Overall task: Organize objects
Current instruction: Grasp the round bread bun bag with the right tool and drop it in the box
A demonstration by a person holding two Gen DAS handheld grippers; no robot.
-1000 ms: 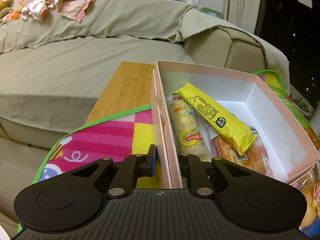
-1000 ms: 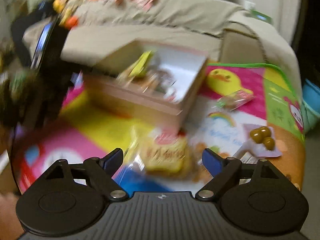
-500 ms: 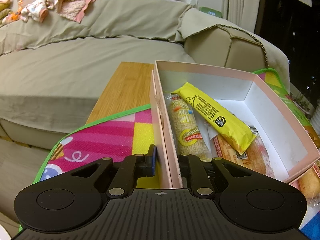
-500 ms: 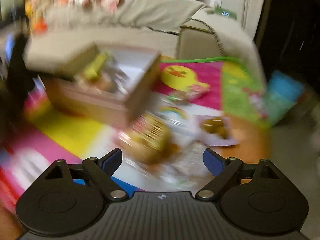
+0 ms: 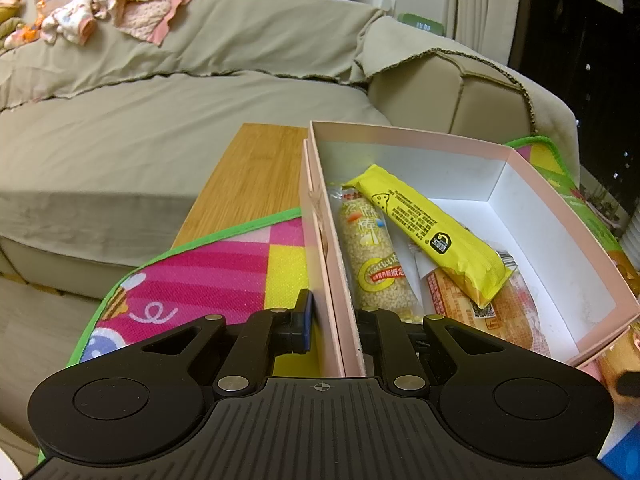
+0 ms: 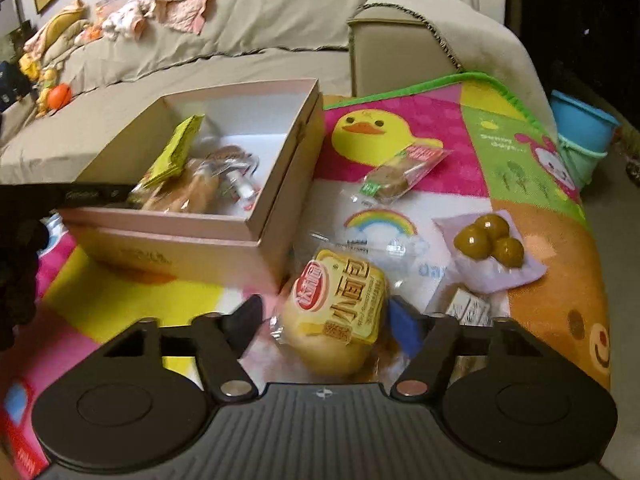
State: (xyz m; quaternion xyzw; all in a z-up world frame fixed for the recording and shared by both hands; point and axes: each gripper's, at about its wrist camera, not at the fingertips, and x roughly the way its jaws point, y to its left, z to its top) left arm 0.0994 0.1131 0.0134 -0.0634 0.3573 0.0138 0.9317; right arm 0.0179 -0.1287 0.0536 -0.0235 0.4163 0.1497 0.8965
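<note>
Gripping: left hand-held gripper (image 5: 334, 326) is clamped on the near side wall of the pink box (image 5: 568, 236), one finger outside the wall and one inside
Right hand-held gripper (image 6: 326, 322): fingers apart, one on each side of the yellow bun packet (image 6: 340, 312); whether they touch it I cannot tell
Yellow bun packet: on the mat (image 6: 520, 128), just ahead of the right hand-held gripper and beside the box's near corner
Pink box contents: a yellow bar wrapper (image 5: 432, 236) lying on top, a puffed-rice roll (image 5: 374, 264) to its left along the clamped wall, an orange packet (image 5: 500, 312) under the bar's near end
Ahead and right of the right hand-held gripper: a small snack pack (image 6: 400, 172) over the duck print, and a pouch of brown balls (image 6: 490, 242) (three show)
Beyond the box: a beige sofa (image 5: 160, 128) with clothes (image 5: 120, 12) on its back
Table (image 5: 248, 184): bare wood shows ahead of the left hand-held gripper, past the mat's green edge
</note>
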